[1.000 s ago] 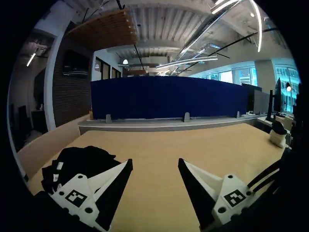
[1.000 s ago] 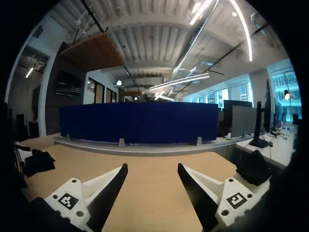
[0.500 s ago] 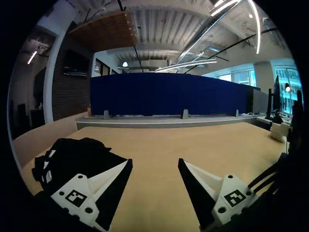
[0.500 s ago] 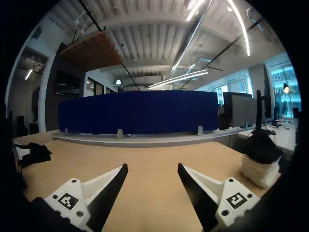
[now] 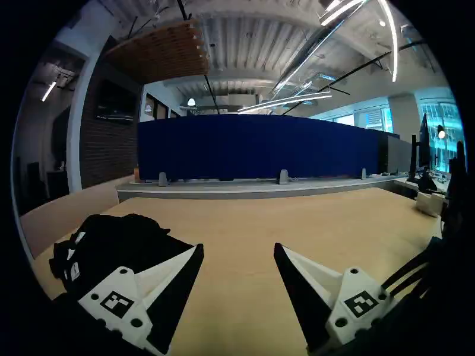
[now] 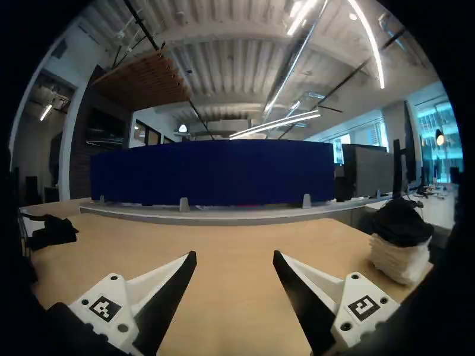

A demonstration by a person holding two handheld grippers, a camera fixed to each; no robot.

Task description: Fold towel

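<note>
A crumpled black towel (image 5: pixel 116 243) lies on the wooden table (image 5: pixel 285 216) at the lower left of the left gripper view, just behind the left finger. My left gripper (image 5: pixel 237 252) is open and holds nothing. In the right gripper view the same black towel (image 6: pixel 52 230) sits far off at the left edge. My right gripper (image 6: pixel 234 258) is open over bare tabletop (image 6: pixel 237 243). A stack of folded towels (image 6: pixel 401 246), white below and black on top, stands at the table's right edge.
A blue divider panel (image 5: pixel 255 145) runs along the table's far side on a grey rail. The folded stack (image 5: pixel 428 199) shows small at the right of the left gripper view. Monitors (image 6: pixel 407 163) stand on a neighbouring desk to the right.
Both views dropped lower toward the table a second ago and have barely shifted since. The black towel sits closer to the left gripper; the folded stack came into fuller view on the right.
</note>
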